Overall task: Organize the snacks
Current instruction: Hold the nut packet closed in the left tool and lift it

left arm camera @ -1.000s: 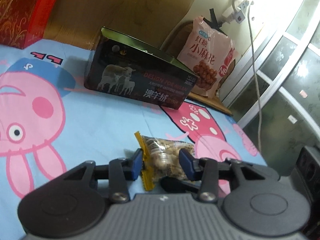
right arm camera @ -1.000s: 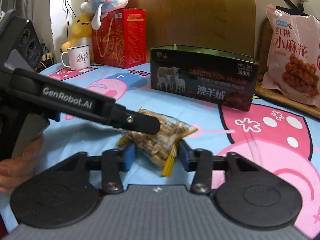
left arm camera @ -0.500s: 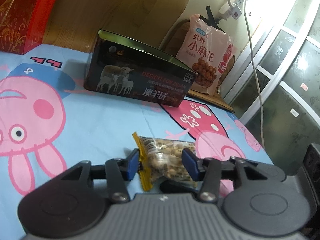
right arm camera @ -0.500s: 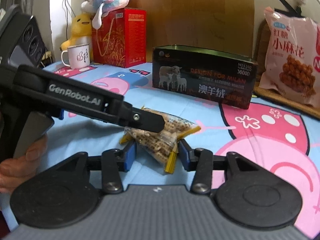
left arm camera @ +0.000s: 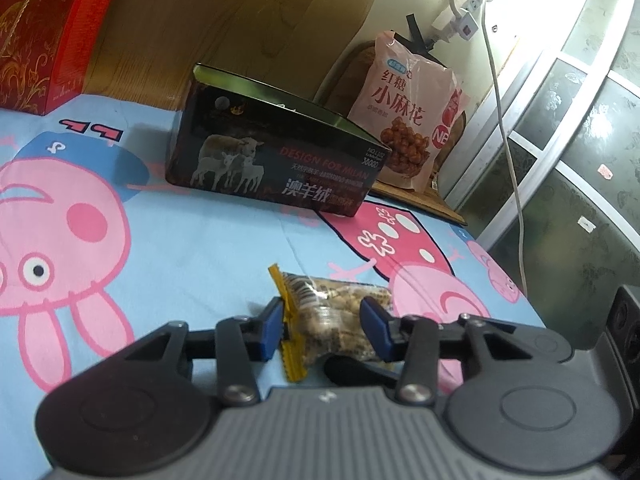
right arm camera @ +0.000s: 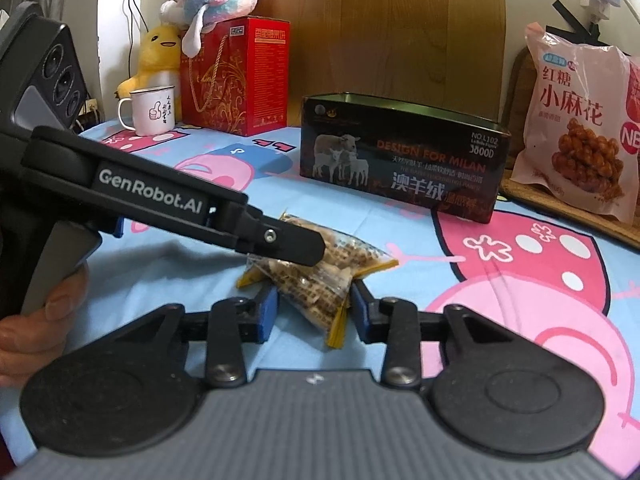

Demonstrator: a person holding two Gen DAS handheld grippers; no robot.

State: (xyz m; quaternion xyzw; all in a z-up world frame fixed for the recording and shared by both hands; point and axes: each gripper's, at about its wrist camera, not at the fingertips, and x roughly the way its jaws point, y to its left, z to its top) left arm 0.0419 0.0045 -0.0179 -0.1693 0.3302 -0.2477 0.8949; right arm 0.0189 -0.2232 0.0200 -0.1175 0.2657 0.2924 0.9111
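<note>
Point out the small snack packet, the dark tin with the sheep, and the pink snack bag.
small snack packet (right arm camera: 320, 280), right wrist view, clear middle.
dark tin (right arm camera: 404, 168), right wrist view, printed front wall.
pink snack bag (left arm camera: 408, 108), left wrist view, printed front.

We look forward and down over each gripper's fingers, close to the snack packet (left arm camera: 332, 316) between them, which both views share.
</note>
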